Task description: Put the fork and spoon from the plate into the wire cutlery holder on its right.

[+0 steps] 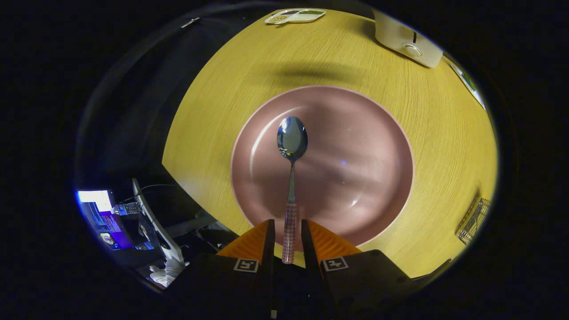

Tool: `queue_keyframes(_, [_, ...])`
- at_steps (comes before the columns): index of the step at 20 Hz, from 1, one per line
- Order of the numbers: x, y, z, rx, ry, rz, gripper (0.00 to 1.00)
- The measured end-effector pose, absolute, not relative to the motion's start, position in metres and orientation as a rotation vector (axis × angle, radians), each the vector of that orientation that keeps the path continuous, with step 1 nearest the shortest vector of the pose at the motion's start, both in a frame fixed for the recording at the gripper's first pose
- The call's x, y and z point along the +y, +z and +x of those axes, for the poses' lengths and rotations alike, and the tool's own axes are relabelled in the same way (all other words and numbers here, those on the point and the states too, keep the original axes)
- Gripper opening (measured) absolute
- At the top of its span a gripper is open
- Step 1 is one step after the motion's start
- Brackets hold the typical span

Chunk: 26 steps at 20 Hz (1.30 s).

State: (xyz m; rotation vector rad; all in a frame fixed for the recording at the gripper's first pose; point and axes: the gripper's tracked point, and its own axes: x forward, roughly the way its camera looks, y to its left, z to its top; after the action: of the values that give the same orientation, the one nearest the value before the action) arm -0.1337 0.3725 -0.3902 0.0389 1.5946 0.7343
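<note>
Fingers: the gripper [288, 242] had its two fingers [268, 240] drawn in on either side of the spoon handle, and both appeared to press on it.
Spoon: the spoon [291, 178] was clamped by its checked handle between the fingers; the shaft ran straight ahead of them and ended in the bowl, which faced up over the plate.
Spoon height: a soft shadow lay on the plate to the right of the spoon; whether the bowl touched the plate could not be told.
Plate: a round pink plate [378, 146] sat on the counter just ahead of the fingers, its near rim beneath them.
Counter: the counter [222, 111] was a yellow wood-grain top, its left edge falling off to a dark area.
Cutlery holder: the wire cutlery holder [474, 220] stood on the counter to the right of the plate, apart from it.
Far right: a white appliance [406, 40] rested on the counter.
Far side: a white divided tray [295, 16] lay near the far edge.
Near left, off the counter: a lit screen [100, 218] was visible.
</note>
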Motion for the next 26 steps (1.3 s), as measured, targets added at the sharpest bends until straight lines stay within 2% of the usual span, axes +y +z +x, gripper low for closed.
queue_keyframes(5, [0.374, -0.409, -0.137, 1.603, 0.695, 0.023, 0.37])
queue_keyframes(7, [0.370, -0.409, -0.131, 1.587, 0.665, 0.044, 0.15])
queue_keyframes(9, [0.367, -0.405, -0.127, 1.585, 0.675, 0.073, 0.13])
queue_keyframes(17, [0.331, -0.347, -0.100, 1.518, 0.734, 0.240, 0.14])
queue_keyframes(26, [0.213, -0.277, -0.084, 1.413, 0.746, 0.295, 0.13])
